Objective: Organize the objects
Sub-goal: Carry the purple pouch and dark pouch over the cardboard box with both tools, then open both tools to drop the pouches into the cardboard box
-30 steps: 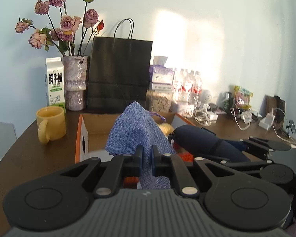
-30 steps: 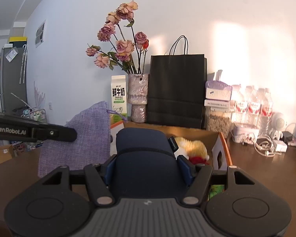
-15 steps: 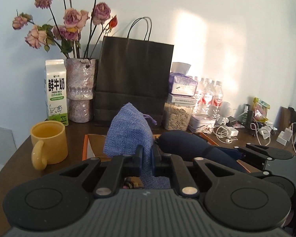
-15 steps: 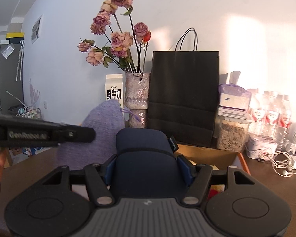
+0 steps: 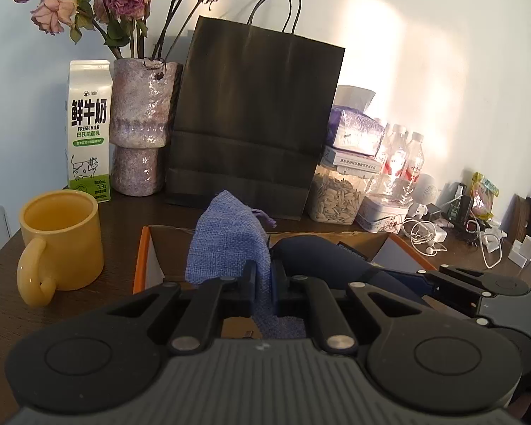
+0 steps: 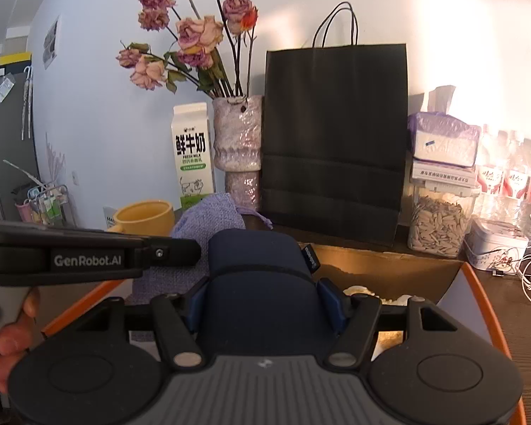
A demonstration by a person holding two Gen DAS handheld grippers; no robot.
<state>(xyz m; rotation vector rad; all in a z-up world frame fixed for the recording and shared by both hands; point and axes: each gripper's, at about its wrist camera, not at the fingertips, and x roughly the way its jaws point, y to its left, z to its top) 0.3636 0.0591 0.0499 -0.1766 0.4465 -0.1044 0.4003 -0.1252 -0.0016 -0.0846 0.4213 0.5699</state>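
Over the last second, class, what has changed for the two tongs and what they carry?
Both tongs have moved forward over the cardboard box toward the black paper bag and sunk lower. The left tongs stay shut on the blue cloth pouch; the right tongs stay shut on the navy case. Nothing was let go.

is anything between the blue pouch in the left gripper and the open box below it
Nothing visible does. The left gripper holds the blue pouch over the box; the navy case in the right gripper hangs beside it.
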